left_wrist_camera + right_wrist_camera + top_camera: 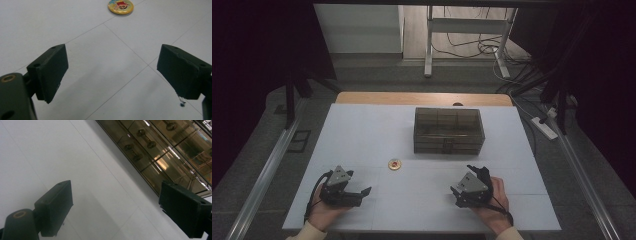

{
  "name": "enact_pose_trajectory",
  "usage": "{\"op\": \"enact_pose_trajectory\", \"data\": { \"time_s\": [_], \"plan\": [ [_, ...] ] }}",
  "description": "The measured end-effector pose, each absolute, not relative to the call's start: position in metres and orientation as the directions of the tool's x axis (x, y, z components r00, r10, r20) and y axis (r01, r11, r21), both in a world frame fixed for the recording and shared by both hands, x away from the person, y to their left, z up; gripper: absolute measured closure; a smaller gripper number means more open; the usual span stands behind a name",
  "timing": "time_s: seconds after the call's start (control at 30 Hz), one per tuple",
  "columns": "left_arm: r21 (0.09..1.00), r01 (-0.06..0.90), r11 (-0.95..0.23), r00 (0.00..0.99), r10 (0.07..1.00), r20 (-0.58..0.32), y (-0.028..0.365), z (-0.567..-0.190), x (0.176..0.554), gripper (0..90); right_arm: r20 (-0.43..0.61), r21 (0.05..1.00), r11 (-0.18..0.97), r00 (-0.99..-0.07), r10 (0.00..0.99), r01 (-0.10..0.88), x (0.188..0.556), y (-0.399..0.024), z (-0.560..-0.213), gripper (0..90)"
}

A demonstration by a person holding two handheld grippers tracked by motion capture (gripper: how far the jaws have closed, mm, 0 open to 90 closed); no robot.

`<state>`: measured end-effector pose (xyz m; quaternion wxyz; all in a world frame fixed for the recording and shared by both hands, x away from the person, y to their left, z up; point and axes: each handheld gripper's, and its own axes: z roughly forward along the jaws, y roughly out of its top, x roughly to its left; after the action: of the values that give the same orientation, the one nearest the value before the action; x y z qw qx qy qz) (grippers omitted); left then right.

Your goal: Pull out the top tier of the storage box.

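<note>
Both grippers low over the white table top, one in each of my hands.

Left gripper: jaws spread wide, nothing between them, bare table surface under the gap. Thin seam lines in the table top cross beneath the jaws. In the high view this gripper sits in my left hand, tips pointing toward the table's middle.

Round badge: yellow rim, red and blue cartoon print on its face, lying flat. It sits ahead of my left jaws, beyond the tips and slightly toward the right-hand jaw, well apart from both. No contact. In the high view the badge lies between the two grippers, nearer the left one, and short of the box.

Right gripper: jaws also wide open, holding nothing, bare table between them. In the high view it rests in my right hand.

Smoky clear plastic compartment box: ahead of my right jaws and off toward the right-hand jaw, not touching. Lid shut; dividers and small metal catches visible through the tinted wall. Contents of the compartments: cannot tell. From above, the box stands beyond both grippers, well apart from the badge.
</note>
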<state>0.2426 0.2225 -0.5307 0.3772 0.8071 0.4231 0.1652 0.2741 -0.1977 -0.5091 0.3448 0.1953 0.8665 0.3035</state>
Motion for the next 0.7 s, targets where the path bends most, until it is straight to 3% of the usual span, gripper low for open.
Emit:
{"op": "enact_pose_trajectory", "data": {
  "time_s": [0.7],
  "plan": [
    [0.743, 0.562, -0.363, 0.59, 0.805, -0.053, 0.22, -0.533, 0.245, 10.5, -0.515, 0.643, 0.76, -0.678, 0.525, 0.099, 0.281, -0.184, -0.506, 12.1]
  ]
}}
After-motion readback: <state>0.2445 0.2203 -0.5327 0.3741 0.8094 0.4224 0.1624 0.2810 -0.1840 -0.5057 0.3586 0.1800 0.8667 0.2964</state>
